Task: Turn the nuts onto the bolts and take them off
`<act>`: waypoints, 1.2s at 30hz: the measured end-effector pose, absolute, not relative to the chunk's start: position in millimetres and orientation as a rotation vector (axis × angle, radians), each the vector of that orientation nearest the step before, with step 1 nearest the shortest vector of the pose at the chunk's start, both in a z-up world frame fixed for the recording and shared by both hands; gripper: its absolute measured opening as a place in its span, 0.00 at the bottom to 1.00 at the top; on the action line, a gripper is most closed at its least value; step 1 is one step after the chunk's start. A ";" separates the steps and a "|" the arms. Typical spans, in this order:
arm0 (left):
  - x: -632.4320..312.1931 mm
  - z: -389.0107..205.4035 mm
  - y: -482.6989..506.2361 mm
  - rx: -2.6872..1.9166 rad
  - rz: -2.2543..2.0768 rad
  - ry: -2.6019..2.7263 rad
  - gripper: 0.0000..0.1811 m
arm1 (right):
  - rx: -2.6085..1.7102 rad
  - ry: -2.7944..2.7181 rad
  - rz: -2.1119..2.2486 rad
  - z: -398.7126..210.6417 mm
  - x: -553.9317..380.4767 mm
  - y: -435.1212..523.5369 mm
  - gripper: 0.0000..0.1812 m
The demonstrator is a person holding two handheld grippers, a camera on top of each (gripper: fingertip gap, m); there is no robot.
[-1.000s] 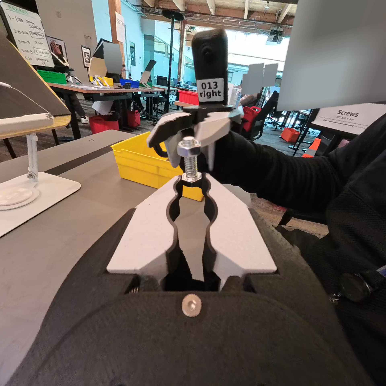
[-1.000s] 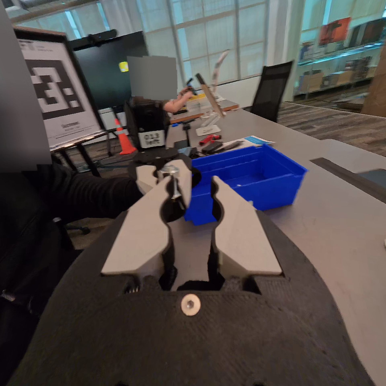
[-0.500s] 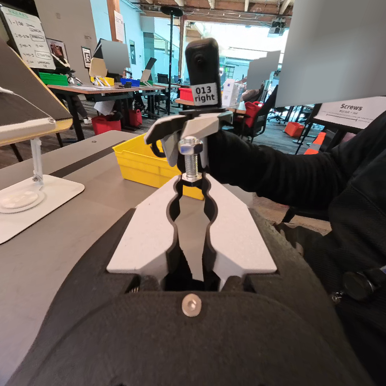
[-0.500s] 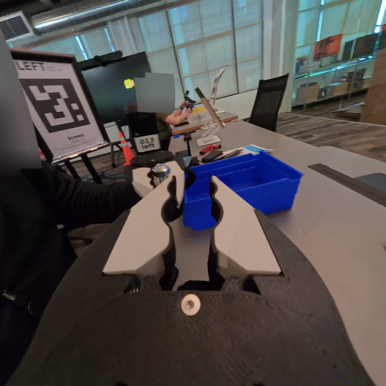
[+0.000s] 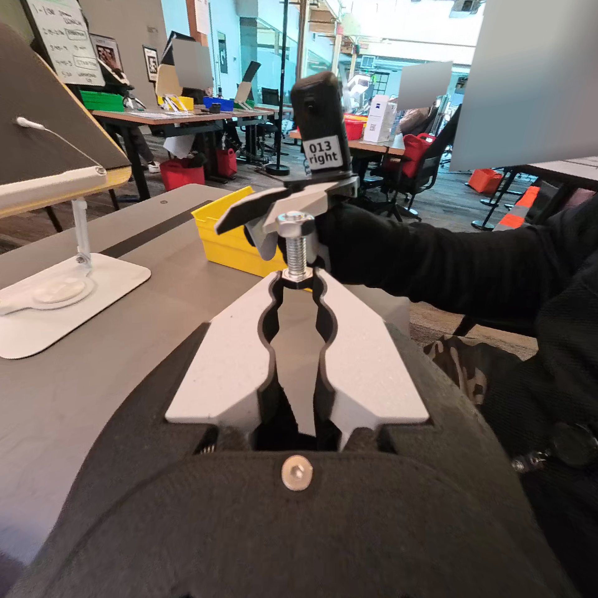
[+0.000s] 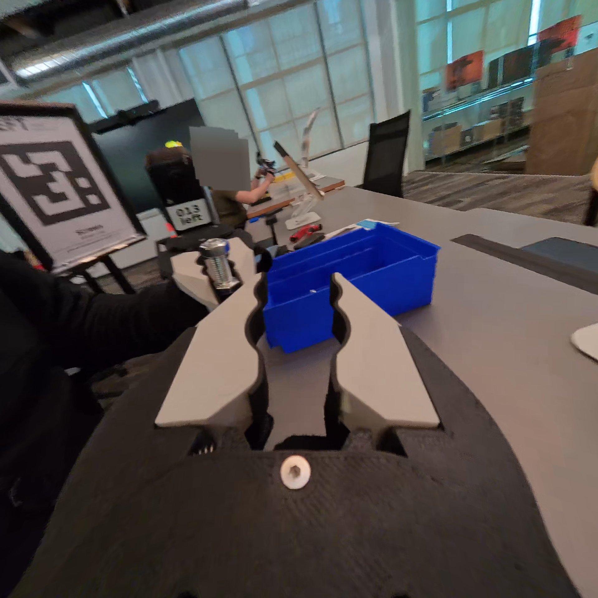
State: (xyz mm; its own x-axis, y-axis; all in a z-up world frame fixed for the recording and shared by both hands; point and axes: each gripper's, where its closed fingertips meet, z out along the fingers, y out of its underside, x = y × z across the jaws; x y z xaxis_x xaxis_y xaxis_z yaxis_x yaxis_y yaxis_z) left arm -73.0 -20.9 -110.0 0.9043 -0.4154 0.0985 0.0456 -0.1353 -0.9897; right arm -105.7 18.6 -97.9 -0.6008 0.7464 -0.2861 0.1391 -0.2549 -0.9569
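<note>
A: From my left wrist feed I can't see the lower end of the bolt (image 5: 296, 249); it goes into the nut (image 5: 296, 279), and the fingertips (image 5: 275, 284) of my left hand-held gripper (image 5: 296, 281) cover the nut's sides.

B: And the yellow bin (image 5: 233, 239)?

A: Its near end is behind the right hand-held gripper (image 5: 268, 226), and I can't see into it.

B: The right wrist feed?

A: Smeared with motion blur. The bolt's foot (image 6: 223, 284) sits behind my own left finger (image 6: 233, 310). The blue bin (image 6: 388, 281) is partly masked by both fingers. The worktop (image 6: 485, 356) runs off the right edge.
</note>
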 end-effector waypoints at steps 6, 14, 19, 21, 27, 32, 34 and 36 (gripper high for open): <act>-72.7 -120.9 -17.8 -1.702 -0.419 0.278 0.09 | -0.912 -1.667 1.964 -82.6 -97.6 -19.9 0.31; -72.3 -111.8 -20.8 -1.667 -0.398 0.293 0.09 | -1.071 -1.530 1.984 -96.2 -104.9 19.6 0.19; -73.9 -118.9 -18.2 -1.684 -0.413 0.272 0.09 | -0.939 -1.607 2.004 -82.4 -97.2 -6.9 0.29; -71.2 -120.7 -17.4 -1.689 -0.421 0.279 0.09 | -0.918 -1.637 1.999 -82.0 -97.3 -18.5 0.30; -69.5 -113.4 -20.3 -1.659 -0.409 0.296 0.09 | -1.076 -1.529 1.990 -95.8 -105.9 16.0 0.19; -72.0 -119.0 -18.1 -1.675 -0.417 0.276 0.09 | -0.940 -1.557 2.071 -79.2 -96.3 -3.2 0.32; -69.9 -120.8 -17.5 -1.681 -0.425 0.282 0.09 | -0.916 -1.619 2.037 -81.8 -97.1 -17.1 0.33; -67.5 -119.5 -17.7 -1.674 -0.421 0.293 0.09 | -0.931 -1.628 2.027 -85.7 -99.5 -20.2 0.31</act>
State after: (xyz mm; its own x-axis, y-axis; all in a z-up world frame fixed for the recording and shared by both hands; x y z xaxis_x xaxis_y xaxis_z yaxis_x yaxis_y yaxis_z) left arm -67.5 -17.7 -119.5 0.8989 -0.4249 0.1067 0.0482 -0.1463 -0.9881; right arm -99.5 -20.2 -85.7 -0.7095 0.6557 -0.2583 0.1106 -0.2584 -0.9597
